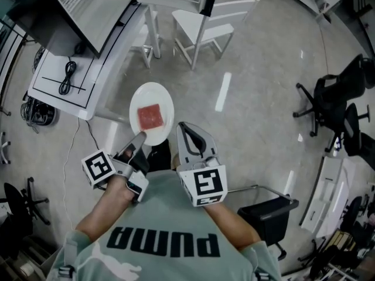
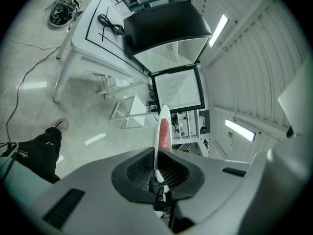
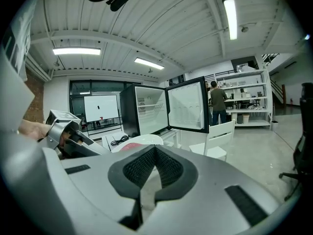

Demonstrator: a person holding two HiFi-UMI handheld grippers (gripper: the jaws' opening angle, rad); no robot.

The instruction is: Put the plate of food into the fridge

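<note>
A white plate (image 1: 151, 101) carries a red square slab of food (image 1: 151, 116) and is held level above the floor. My left gripper (image 1: 139, 139) is shut on the plate's near rim. In the left gripper view the plate (image 2: 164, 112) shows edge-on between the pads of that gripper (image 2: 157, 156). My right gripper (image 1: 181, 127) hangs just right of the plate, shut with nothing in it; its jaws (image 3: 155, 153) meet in the right gripper view. The black fridge (image 3: 142, 109) stands ahead on a white table with its door (image 3: 186, 105) swung open.
The white table (image 1: 61, 86) under the fridge (image 1: 70, 7) has a black cable (image 1: 68, 75) on it. White chairs (image 1: 205, 25) stand near it. Black office chairs (image 1: 337, 104) are at the right, a dark box (image 1: 269, 212) at my right side. A person (image 3: 217, 101) stands by far shelves.
</note>
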